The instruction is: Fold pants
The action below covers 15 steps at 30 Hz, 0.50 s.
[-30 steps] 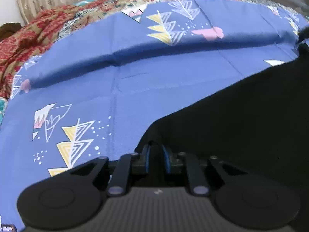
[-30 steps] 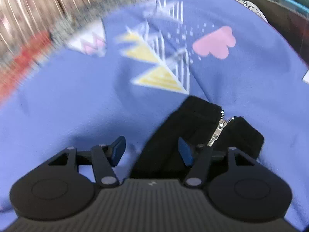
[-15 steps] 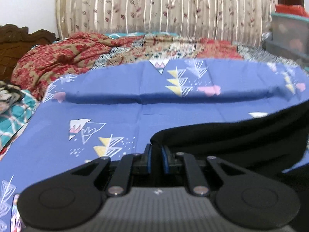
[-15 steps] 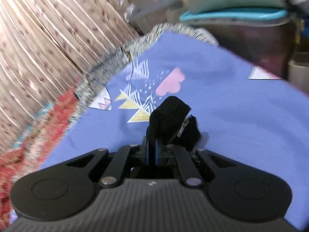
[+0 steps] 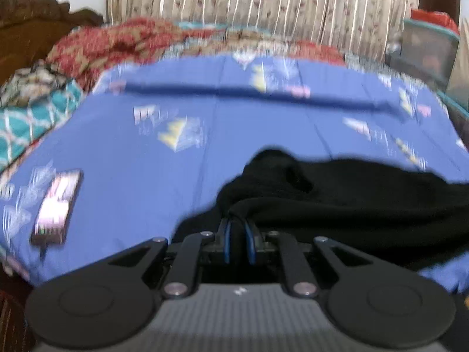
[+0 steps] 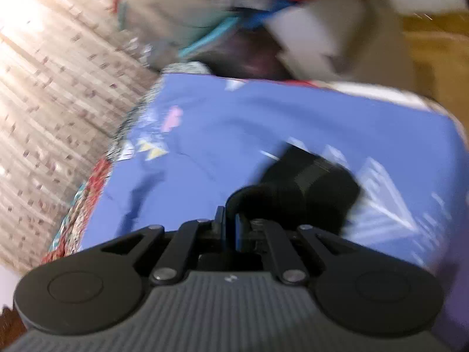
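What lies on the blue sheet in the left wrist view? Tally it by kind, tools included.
Black pants: 1
Phone: 1
Tools: 1, the left tool, shut on the pants
Total: 3

Phone (image 5: 55, 208) lies left; blue sheet (image 5: 140, 182) otherwise open

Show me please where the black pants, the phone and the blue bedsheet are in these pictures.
black pants (image 5: 351, 199): left wrist view, on the bunched fabric ahead of the gripper.
phone (image 5: 57, 208): left wrist view, on its blurred screen, lying on the sheet.
blue bedsheet (image 6: 263, 117): right wrist view, on a bare part.
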{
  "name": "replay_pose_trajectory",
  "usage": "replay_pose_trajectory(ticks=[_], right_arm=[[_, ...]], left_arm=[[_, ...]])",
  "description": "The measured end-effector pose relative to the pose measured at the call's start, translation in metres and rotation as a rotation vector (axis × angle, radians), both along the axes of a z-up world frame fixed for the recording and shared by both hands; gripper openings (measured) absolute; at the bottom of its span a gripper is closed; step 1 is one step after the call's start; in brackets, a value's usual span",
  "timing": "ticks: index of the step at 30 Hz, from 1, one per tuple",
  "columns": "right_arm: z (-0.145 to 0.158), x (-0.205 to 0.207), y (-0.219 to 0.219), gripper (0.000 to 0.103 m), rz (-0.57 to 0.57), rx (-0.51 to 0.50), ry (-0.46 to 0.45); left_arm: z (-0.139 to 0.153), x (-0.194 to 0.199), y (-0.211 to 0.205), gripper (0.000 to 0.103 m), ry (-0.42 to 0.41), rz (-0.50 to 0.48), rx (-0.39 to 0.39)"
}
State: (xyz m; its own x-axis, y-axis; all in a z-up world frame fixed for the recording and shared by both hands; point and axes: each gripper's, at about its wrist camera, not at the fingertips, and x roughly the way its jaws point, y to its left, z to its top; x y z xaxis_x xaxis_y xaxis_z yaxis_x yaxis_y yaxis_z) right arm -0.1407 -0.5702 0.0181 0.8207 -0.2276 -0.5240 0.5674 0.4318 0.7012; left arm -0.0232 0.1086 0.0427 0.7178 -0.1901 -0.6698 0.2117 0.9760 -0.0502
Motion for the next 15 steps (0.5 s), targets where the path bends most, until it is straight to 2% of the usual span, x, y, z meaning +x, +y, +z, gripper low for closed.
replay_pose_trajectory(ticks=[1, 3, 4, 5, 6, 7, 8, 10, 13, 15], right_arm=[[-0.009, -0.007, 0.000, 0.008, -0.018, 0.010, 0.018], [-0.026, -0.010, 0.007, 0.012, -0.041, -0.012, 0.095], [-0.034, -0.011, 0.008, 0.018, -0.067, 0.007, 0.126], [-0.041, -0.014, 0.009, 0.031, -0.102, 0.043, 0.137], [-0.044, -0.019, 0.008, 0.039, -0.127, 0.069, 0.129], [-0.044, -0.024, 0.010, 0.048, -0.154, 0.077, 0.115], [-0.041, -0.029, 0.013, 0.048, -0.178, 0.069, 0.098], [-0.031, -0.036, 0.018, 0.048, -0.198, 0.028, 0.072], [-0.016, -0.039, 0.030, 0.048, -0.166, -0.044, 0.041], [-0.009, -0.043, 0.042, 0.048, -0.114, -0.099, 0.021]], left_arm=[[-0.007, -0.005, 0.000, 0.012, 0.012, -0.005, 0.001], [-0.024, -0.010, -0.006, 0.015, 0.041, -0.018, 0.061], [-0.028, -0.013, -0.008, 0.016, 0.047, -0.021, 0.085], [-0.029, -0.016, -0.009, 0.018, 0.048, -0.032, 0.088], [-0.027, -0.020, -0.007, 0.021, 0.051, -0.040, 0.082], [-0.023, -0.024, -0.004, 0.031, 0.050, -0.050, 0.068], [-0.019, -0.029, 0.000, 0.041, 0.049, -0.063, 0.049], [-0.007, -0.037, 0.017, 0.050, 0.048, -0.081, -0.029], [0.010, -0.034, 0.059, 0.057, 0.051, -0.046, -0.213], [0.016, -0.020, 0.082, 0.059, 0.040, 0.028, -0.272]])
